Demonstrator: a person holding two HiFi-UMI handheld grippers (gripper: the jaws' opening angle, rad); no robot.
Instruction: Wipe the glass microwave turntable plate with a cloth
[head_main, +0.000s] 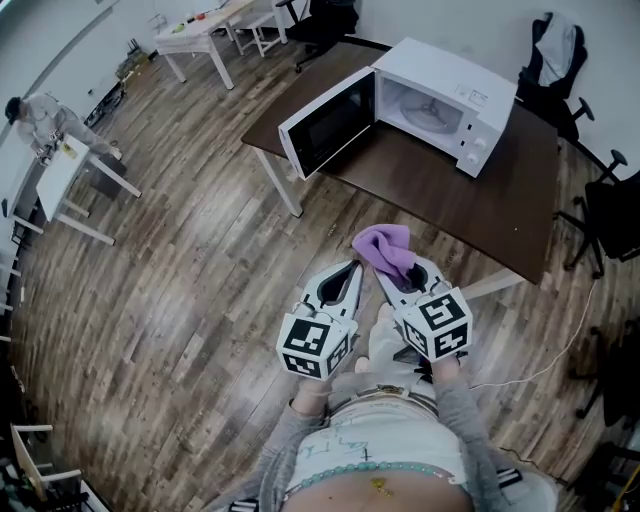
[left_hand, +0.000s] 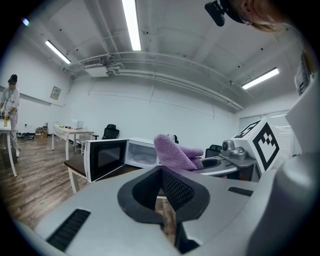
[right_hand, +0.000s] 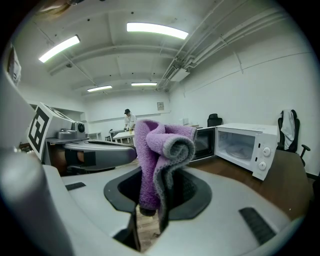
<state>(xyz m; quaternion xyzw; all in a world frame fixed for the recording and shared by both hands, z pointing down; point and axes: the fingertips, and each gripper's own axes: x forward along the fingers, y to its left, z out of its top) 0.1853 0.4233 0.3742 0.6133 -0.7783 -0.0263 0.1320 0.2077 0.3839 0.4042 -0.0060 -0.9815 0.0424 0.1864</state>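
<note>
Where the right gripper pinches it, the fluffy purple cloth curls into a grey-edged roll; the left gripper is closed, empty.

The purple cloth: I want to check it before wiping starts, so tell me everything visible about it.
The purple cloth is fluffy fabric with a greyish edge, bunched and curled over at the top. It stands up from the right gripper, whose jaws are shut on its lower part. It is held in the air short of the brown table, touching nothing else.
</note>
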